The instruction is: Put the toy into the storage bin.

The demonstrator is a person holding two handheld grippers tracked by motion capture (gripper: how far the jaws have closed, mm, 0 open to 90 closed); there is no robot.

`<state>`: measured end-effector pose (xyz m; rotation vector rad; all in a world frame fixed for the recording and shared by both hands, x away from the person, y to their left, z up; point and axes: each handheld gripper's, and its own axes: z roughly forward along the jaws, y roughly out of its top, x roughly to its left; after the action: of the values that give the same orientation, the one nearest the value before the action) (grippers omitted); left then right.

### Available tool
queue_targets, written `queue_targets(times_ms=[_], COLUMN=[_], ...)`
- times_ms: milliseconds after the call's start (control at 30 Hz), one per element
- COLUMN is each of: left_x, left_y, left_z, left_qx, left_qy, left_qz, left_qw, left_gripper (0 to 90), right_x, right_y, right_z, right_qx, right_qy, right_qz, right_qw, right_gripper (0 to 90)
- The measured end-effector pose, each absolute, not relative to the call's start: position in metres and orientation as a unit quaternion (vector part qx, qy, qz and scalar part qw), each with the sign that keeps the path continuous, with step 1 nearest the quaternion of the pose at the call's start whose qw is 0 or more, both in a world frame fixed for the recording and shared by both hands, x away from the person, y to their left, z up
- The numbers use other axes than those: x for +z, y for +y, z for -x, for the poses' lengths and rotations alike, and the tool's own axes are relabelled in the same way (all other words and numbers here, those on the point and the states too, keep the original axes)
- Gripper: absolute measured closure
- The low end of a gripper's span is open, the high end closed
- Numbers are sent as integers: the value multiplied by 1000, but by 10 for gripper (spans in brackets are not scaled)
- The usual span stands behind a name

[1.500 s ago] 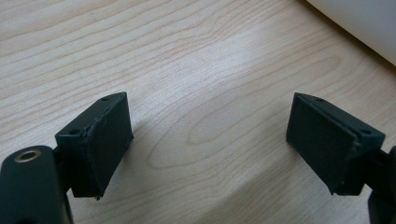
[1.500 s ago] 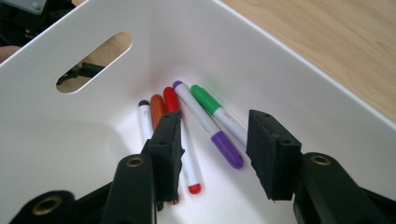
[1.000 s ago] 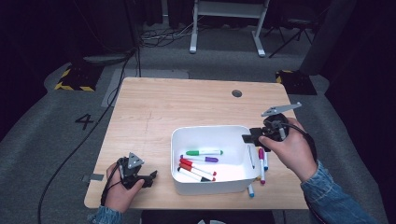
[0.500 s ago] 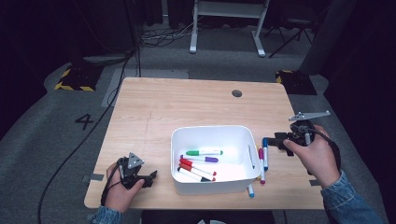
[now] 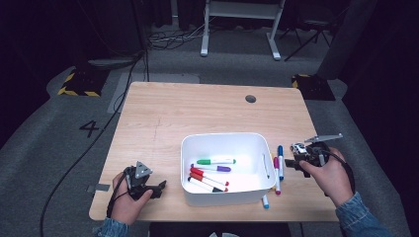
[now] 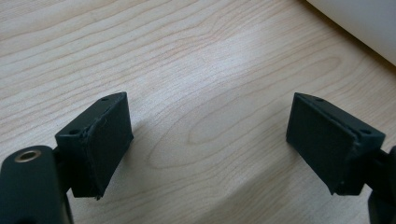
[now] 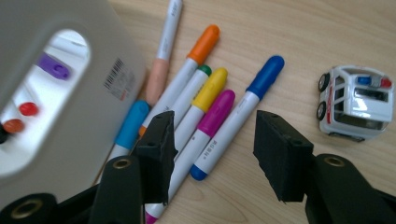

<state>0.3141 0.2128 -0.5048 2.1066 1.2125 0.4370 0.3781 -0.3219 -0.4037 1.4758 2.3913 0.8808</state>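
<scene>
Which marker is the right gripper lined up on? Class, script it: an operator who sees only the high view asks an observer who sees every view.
Observer: In the right gripper view, the right gripper has just been opening its jaws. The blue-capped marker and the magenta-capped marker show in the gap, untouched by the pads.
Operator: Is there anything beside them that I should avoid?
Observer: A white toy car stands on the table past the blue-capped marker, on the side away from the white bin.
Operator: And the left gripper?
Observer: Its jaws stand open over bare wood and hold nothing.
</scene>
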Motion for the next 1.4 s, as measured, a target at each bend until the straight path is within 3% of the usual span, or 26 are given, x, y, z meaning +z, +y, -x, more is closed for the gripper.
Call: queue_targets(times_ms=[400,833,1067,1233,1400], left_x=[-505,-505,-505,-505,-505], left_y=[213,213,213,213,213], left_z=[-314,-314,-314,-314,-314], left_qx=[167,167,167,167,167], left_qy=[464,464,464,464,464], left_qz=[-805,-806,-805,-805,-805], left_qw=[329,329,329,329,329], left_gripper=[145,145,145,145,145], right_x=[-451,-467,-471,-470,-469], right_y=[-324,-324,-330,-339,-341], right_z=[-385,-392,-393,-395,-396], right_qx=[276,260,233,208,204], right_qy=[807,803,803,799,798], right_qz=[-515,-530,-539,-552,-554], right_qw=[83,85,100,116,118], right_gripper=[481,480,578,741,763])
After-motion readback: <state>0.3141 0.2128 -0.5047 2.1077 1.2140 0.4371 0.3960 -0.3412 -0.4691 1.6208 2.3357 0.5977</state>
